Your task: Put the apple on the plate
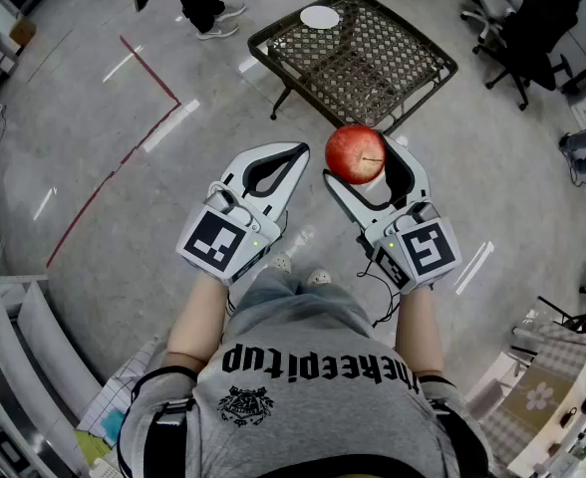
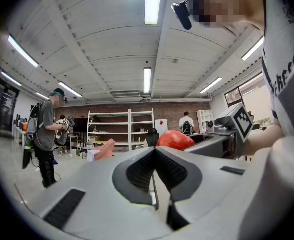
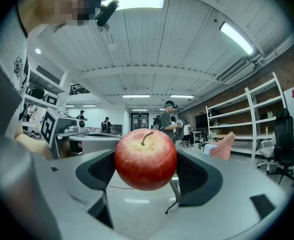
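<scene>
**Apple clamped in the right gripper, plate on the far table**

The right gripper (image 3: 146, 160) has its jaws spread wide and pressed against the apple (image 3: 146, 156) from both sides. The red fruit sits upright between the pads, stem up, held in the air on the near side of the table. The left gripper (image 2: 154, 150) has its jaws brought together, pads meeting, with nothing between them. Both grippers point level, side by side in front of the person, near each other but not touching.

Beyond them a low, dark table (image 1: 373, 63) with a lattice top stands on the grey floor (image 1: 94, 197). The white plate (image 1: 320, 16) lies on the table's far left part, well apart from the apple.

A red tape line (image 1: 148, 73) runs across the floor on the left. At the far edge a standing person's legs and shoes (image 1: 205, 13) show, and a black office chair (image 1: 532, 23) stands far right. The left gripper view also shows white shelving (image 2: 122, 128) against a brick wall and a person with a backpack (image 2: 44, 134) on the left.
</scene>
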A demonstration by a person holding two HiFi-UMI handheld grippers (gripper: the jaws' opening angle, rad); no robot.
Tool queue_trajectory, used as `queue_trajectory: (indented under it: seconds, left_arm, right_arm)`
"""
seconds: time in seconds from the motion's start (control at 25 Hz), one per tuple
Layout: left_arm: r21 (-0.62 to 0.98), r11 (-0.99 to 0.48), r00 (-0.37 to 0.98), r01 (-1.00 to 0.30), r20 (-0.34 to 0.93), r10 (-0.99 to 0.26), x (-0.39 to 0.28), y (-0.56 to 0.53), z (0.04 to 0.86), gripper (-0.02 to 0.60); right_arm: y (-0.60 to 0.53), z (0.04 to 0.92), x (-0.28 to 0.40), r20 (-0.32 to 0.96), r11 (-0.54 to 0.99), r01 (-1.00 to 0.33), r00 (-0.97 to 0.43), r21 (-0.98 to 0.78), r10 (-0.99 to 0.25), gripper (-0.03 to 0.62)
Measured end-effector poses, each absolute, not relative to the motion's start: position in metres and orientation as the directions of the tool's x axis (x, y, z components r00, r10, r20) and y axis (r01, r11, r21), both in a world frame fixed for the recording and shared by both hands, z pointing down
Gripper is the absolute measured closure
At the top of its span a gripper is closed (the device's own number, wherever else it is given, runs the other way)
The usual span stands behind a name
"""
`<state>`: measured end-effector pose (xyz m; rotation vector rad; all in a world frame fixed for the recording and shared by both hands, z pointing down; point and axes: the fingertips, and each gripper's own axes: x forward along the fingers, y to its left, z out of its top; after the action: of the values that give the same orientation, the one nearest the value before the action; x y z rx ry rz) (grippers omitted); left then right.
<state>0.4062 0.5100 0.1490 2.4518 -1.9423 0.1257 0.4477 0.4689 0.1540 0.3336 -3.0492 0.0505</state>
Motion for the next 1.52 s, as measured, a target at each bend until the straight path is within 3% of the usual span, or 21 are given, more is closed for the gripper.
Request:
queue_trajectory:
  seconds: [0.68,0.88,1.16,1.52]
  left_arm:
    - [-0.064,-0.266,0.266,-0.962,0.001,-0.964,0.355,0.520,0.148,0.565]
    - [-0.023,-0.290,0.289,-0.957,0.049,-0.956,0.336,0.525,0.156,0.565]
    - [-0.071,-0.298,0.300,-0.952,-0.017,-0.954,0.313,0.520,0.154,0.565]
    - [-0.069,-0.256,0.258,-0.964,-0.012,-0.966,0.298,0.475,0.159,0.565]
  right_arm:
    - [0.484,0.157,0.401,0.094,0.969,-0.243,-0.967,-0.040,-0.238,0.203]
    - [0.487,0.160,0.384,0.089,0.960,-0.272,-0.960,-0.061,-0.266,0.200]
    - [0.485,0.163,0.372,0.105,0.952,-0.306,-0.947,-0.010,-0.304,0.198]
    - [0.442,0.167,0.357,0.099,0.966,-0.259,-0.961,-0.007,-0.257,0.200]
